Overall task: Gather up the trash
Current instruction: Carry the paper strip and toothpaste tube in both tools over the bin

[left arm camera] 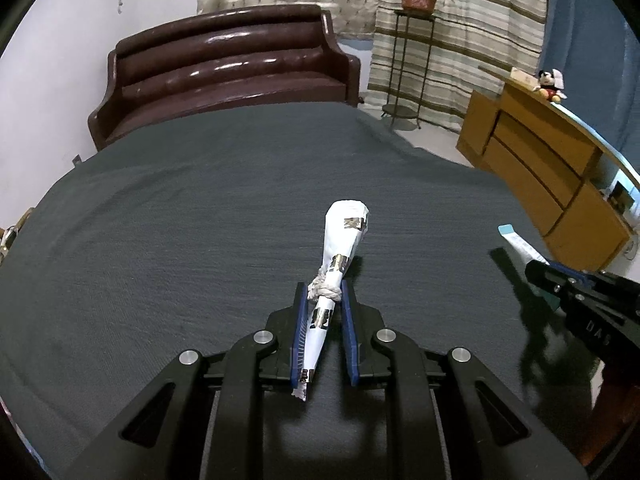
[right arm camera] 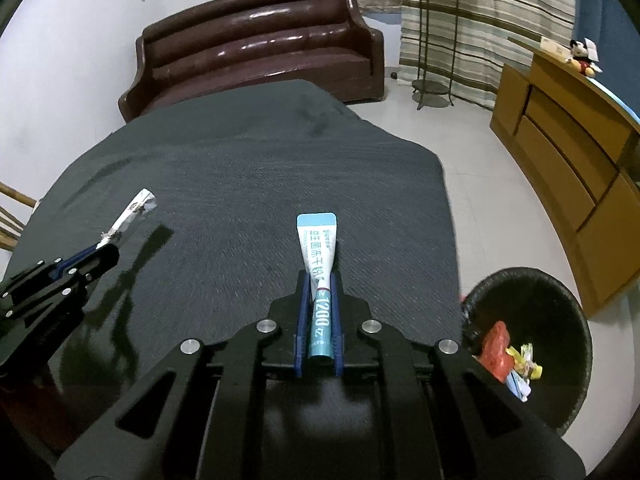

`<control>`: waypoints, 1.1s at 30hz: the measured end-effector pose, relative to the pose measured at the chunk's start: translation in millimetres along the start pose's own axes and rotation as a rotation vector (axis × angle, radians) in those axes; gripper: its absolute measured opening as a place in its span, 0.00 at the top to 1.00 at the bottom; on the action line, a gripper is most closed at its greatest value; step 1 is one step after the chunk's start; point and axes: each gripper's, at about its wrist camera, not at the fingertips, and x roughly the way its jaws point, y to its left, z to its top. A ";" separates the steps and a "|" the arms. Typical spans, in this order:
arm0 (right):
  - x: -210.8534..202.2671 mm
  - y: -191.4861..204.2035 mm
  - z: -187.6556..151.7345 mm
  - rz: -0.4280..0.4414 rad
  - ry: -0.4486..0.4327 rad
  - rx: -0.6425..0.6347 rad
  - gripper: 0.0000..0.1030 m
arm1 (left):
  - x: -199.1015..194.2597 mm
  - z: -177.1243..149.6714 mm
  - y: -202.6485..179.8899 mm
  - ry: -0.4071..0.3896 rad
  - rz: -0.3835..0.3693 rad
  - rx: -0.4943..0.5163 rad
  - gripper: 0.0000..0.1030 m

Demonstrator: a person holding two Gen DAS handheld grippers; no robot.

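Trash is held in both claws over the dark grey cloth-covered table (right arm camera: 248, 168): the left gripper (left arm camera: 323, 304) is clenched on a white printed wrapper (left arm camera: 340, 248) twisted and knotted with string, and the right gripper (right arm camera: 320, 292) is clenched on a flattened teal-and-white toothpaste tube (right arm camera: 318, 256). The wrapper sits askew between the left claw's pads, leaning toward the left pad, with most of its length sticking out ahead of the tips and its tail trailing back toward the claw's body; the grip seems to fall just behind the string knot. That off-centre hold looks like the main risk: a quick swing could let the thin paper slide out and drop back onto the cloth. The tube lies straight along the right claw's fingers and looks more secure, though its smooth skin could slip if the squeeze eases. The black trash bin (right arm camera: 560, 288) stands on the floor below and to the right of the right claw, with a red packet (right arm camera: 496, 348) and other wrappers already inside. Its opening is close to the table edge, so releasing short of the rim would probably send the piece to the tiled floor. The left claw has farther to travel and may have to cross the right one's path, where the two could bump.
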 end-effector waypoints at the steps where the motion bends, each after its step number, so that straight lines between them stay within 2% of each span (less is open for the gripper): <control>1: -4.6 -3.9 -2.1 -0.004 -0.007 0.007 0.90 | -1.6 0.2 -3.8 -0.004 -0.005 0.003 0.83; 7: -30.4 -28.7 -16.5 -0.047 -0.045 0.047 0.90 | -14.7 -2.1 -40.0 -0.034 -0.060 0.052 0.83; 20: -67.7 -116.7 -40.6 -0.182 -0.083 0.167 0.90 | -22.3 -4.6 -142.6 -0.055 -0.204 0.188 0.83; 33: -81.2 -177.0 -59.0 -0.265 -0.110 0.267 0.90 | -12.9 -13.1 -219.8 -0.046 -0.275 0.289 0.83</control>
